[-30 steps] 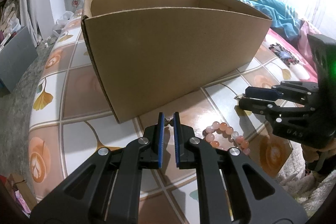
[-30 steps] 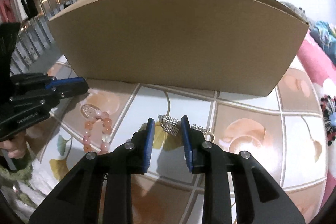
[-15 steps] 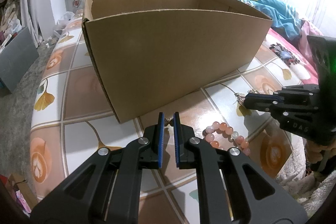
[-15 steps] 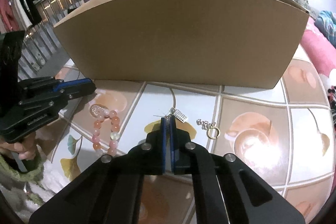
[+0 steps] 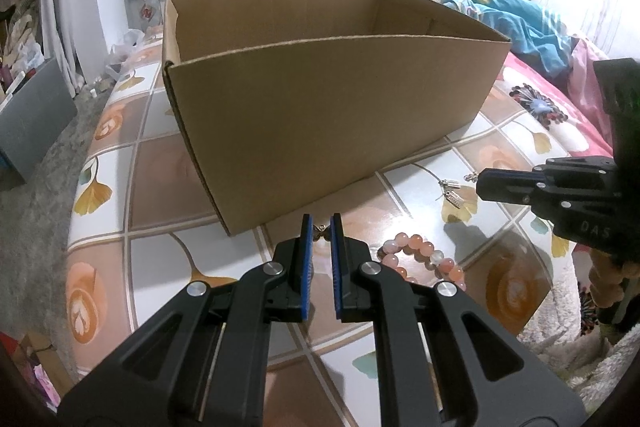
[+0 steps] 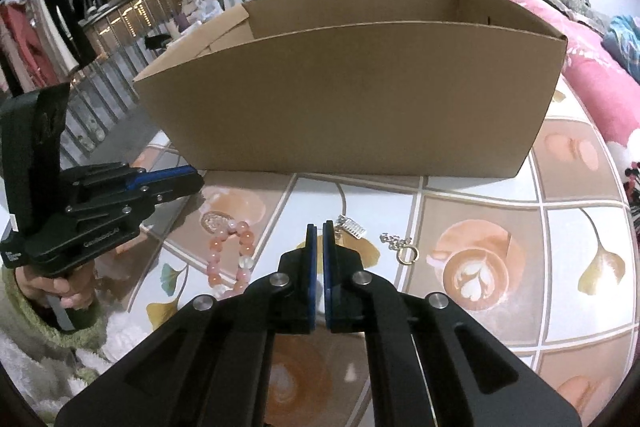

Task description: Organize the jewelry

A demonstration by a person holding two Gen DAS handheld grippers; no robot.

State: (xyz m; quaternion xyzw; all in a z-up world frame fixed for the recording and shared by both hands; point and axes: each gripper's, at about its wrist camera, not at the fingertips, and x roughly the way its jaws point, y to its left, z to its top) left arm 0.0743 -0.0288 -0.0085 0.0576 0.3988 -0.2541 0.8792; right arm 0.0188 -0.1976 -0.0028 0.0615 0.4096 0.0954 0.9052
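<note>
While the cardboard box (image 5: 332, 107) stands open-topped on the patterned worktop (image 5: 160, 163), the left gripper (image 5: 321, 227) hangs low in front of the box's near corner, its jaws clenched on a small butterfly-shaped charm (image 5: 320, 231) that sits between the blue pads. To its right, a pink bead bracelet (image 5: 420, 259) lies flat on the worktop, apart from both grippers. The right gripper (image 6: 320, 231) is held just above the worktop in front of the box's long wall, its jaws drawn nearly together with only a thin slit between the pads; a pair of silver tag earrings (image 6: 352, 227) hangs at its tip, seemingly pinched by a fine wire, though the grip point itself is hidden. In the left wrist view those tags (image 5: 452, 193) dangle clear of the surface, just left of the gripper's nose. A short silver chain with a gold ring (image 6: 402, 247) lies on the worktop just to the right of the tags, near the box but not touching it.
</note>
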